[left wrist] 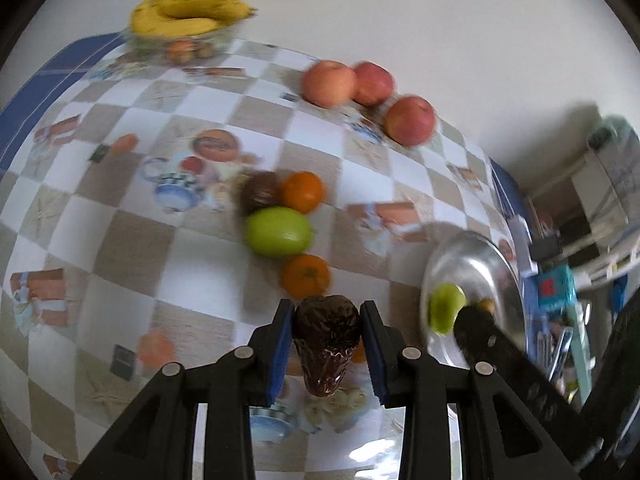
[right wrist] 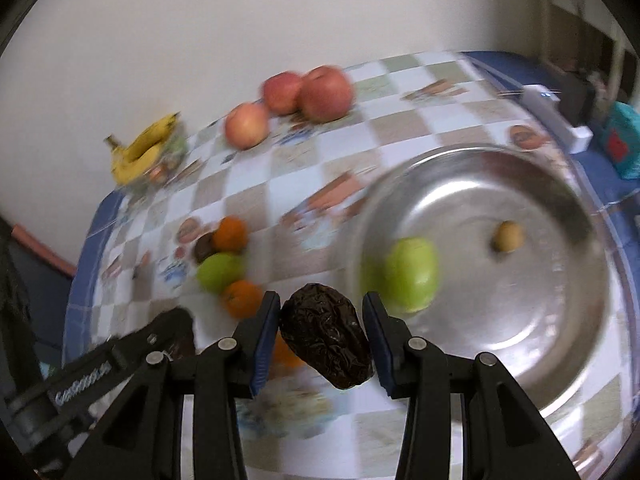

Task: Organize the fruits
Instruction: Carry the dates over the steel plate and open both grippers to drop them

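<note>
Left claw [left wrist: 327, 344]: pinched a dark wrinkled date-like fruit [left wrist: 326, 344] between its blue pads, above the checkered surface [left wrist: 120, 240].
Right claw [right wrist: 322, 340]: held a second dark wrinkled fruit [right wrist: 326, 344]; whether both pads pressed it could not be told.
Steel dish [right wrist: 520, 320]: contained a green apple [right wrist: 412, 274] and a small brown fruit [right wrist: 507, 236], well apart.
Loose cluster: green apple [left wrist: 279, 231], two oranges [left wrist: 303, 192], dark round fruit [left wrist: 259, 191], touching.
Back edge: three red apples [left wrist: 410, 120]; yellow bananas [left wrist: 188, 14] over a glass bowl [left wrist: 180, 46].
</note>
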A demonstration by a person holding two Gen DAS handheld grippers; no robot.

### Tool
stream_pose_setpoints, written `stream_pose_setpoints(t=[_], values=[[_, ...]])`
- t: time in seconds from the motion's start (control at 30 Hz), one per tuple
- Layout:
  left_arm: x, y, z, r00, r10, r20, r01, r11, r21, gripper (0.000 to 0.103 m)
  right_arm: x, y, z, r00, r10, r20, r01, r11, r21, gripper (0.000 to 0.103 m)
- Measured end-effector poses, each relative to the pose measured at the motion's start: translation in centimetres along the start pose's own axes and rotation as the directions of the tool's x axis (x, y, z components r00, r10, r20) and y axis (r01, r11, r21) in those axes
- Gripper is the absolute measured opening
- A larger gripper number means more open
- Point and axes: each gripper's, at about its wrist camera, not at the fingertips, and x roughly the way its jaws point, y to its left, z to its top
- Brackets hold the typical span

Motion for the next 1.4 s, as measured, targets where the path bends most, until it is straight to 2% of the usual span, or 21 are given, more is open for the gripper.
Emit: stream_pose_setpoints(t=[0.27,0.43,0.57,0.97,1.3,1.4], values=[[1.9,-6.4,-1.8,0.997,-0.074,-0.031,0.078,0.986,0.148,0.036,-0.5,-6.7,1.4,0.993,-0.116,0.014,0.114,0.986,0.122,0.044],[3.8,-10.5,-3.2,0.988,-0.127,-0.084,0.144,0.961,0.235,0.036,-0.9,-9.1,1.8,0.989,-0.142,0.028,0.136,0.977,0.165,0.044],[4.7,-13.2,-4.1,0.989,-0.127,-0.077,0.145,0.93,0.337,0.036,-0.6,-10.2,2.1,0.99,-0.139,0.029,0.132,0.975,0.179,0.045],[8.0,-13.7,-5.4,0.988,-0.057,-0.143,0.105,0.93,0.353,0.036,1.5,-12.0,1.5,0.991,-0.134,-0.018,0.135,0.969,0.207,0.045],[9.1,-13.5,-5.7,0.988,-0.045,-0.149,0.095,0.934,0.344,0.036,2.9,-12.5,1.0,0.99,-0.126,-0.057,0.136,0.967,0.217,0.045],[9.3,-13.9,-5.8,0.991,-0.016,-0.135,0.068,0.921,0.384,0.036,2.9,-12.4,0.9,0.99,-0.131,-0.056,0.14,0.967,0.211,0.045]])
